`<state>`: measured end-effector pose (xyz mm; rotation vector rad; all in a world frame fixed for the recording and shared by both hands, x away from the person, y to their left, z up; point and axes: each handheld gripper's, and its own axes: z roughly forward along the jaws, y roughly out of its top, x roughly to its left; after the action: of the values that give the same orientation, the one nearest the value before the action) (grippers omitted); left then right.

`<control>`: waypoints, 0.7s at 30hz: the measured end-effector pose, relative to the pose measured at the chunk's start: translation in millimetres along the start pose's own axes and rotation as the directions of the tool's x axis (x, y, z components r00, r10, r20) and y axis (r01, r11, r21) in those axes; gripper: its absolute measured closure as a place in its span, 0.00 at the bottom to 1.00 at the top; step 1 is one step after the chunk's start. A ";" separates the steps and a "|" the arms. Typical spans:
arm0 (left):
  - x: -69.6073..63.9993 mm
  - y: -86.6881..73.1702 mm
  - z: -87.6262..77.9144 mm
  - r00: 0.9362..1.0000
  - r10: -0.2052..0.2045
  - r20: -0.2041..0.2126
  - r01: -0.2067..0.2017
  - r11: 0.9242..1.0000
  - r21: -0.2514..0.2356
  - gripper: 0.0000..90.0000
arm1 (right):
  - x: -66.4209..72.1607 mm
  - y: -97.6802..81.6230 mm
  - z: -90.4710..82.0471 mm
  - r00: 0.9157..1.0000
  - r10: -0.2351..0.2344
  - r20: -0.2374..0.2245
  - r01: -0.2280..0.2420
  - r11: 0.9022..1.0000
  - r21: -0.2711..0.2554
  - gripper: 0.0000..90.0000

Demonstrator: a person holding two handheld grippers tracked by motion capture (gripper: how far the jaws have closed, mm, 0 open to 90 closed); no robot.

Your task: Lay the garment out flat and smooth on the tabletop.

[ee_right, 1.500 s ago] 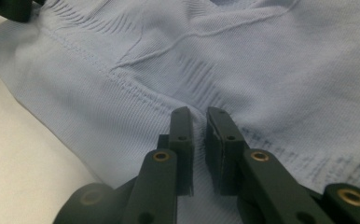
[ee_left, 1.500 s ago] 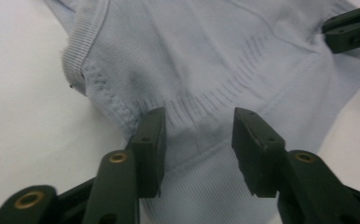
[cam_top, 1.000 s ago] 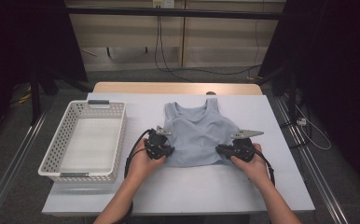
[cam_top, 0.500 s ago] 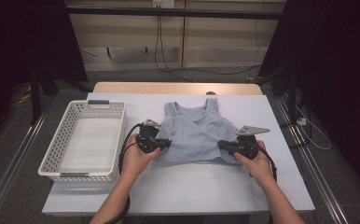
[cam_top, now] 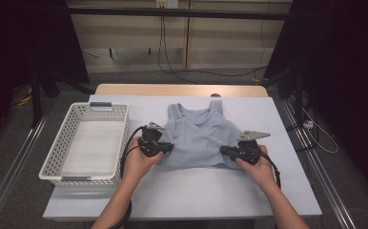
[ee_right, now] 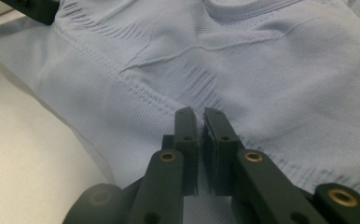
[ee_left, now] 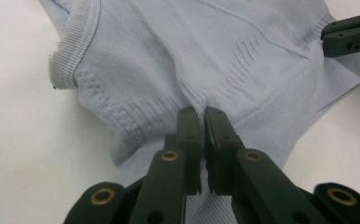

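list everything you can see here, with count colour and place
tank top: 1, light blue, flat on the table's middle, straps pointing away from the person
basket: 1, white, slotted plastic, left of the tank top
table: 1, white top, wooden strip along the far edge
cables: a few, black, on the floor beyond the table
left tool: 1, black, shut on the tank top's left lower edge
right tool: 1, black, shut on its right lower edge
hands: 2, one behind each tool
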<state>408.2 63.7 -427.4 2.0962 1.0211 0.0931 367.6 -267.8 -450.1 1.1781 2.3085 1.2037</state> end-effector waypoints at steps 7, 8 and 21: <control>-1.5 2.1 -2.9 1.000 0.008 -0.012 -0.008 1.000 0.005 0.94 | 1.1 0.5 -0.1 1.000 -0.005 -0.001 0.005 1.000 -0.001 0.95; -1.1 2.2 -3.8 1.000 0.007 -0.021 -0.007 1.000 0.008 0.94 | 1.2 0.5 0.0 1.000 -0.010 -0.003 0.010 1.000 0.001 0.95; 6.6 4.6 -11.4 0.998 -0.010 -0.062 0.006 0.998 -0.061 1.00 | 6.3 4.0 0.2 1.000 -0.019 -0.005 0.019 1.000 -0.023 0.95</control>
<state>411.2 73.6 -418.1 2.0452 1.0505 0.1840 365.9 -261.5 -446.5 1.1444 2.2986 1.2245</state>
